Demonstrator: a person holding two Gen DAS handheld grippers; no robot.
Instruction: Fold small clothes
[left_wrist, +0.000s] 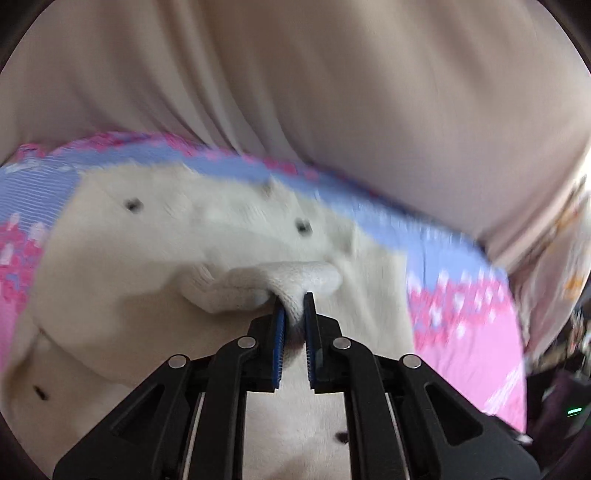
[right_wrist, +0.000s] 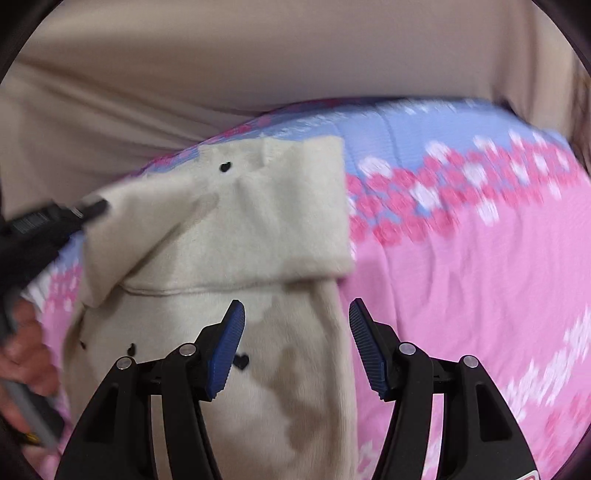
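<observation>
A small cream knit garment (left_wrist: 192, 243) with tiny black hearts lies on a pink and blue patterned bedspread (left_wrist: 465, 332). My left gripper (left_wrist: 294, 301) is shut on a bunched cuff or edge of the garment. In the right wrist view the garment (right_wrist: 236, 236) has its upper part folded over, and the left gripper (right_wrist: 88, 208) pinches its far left corner. My right gripper (right_wrist: 295, 314) is open and empty, just above the garment's lower right part.
Beige sheet or curtain fabric (right_wrist: 258, 55) fills the background behind the bedspread (right_wrist: 480, 277). A person's hand (right_wrist: 26, 354) holds the left gripper at the left edge. Dark clutter (left_wrist: 565, 387) shows at the far right of the left wrist view.
</observation>
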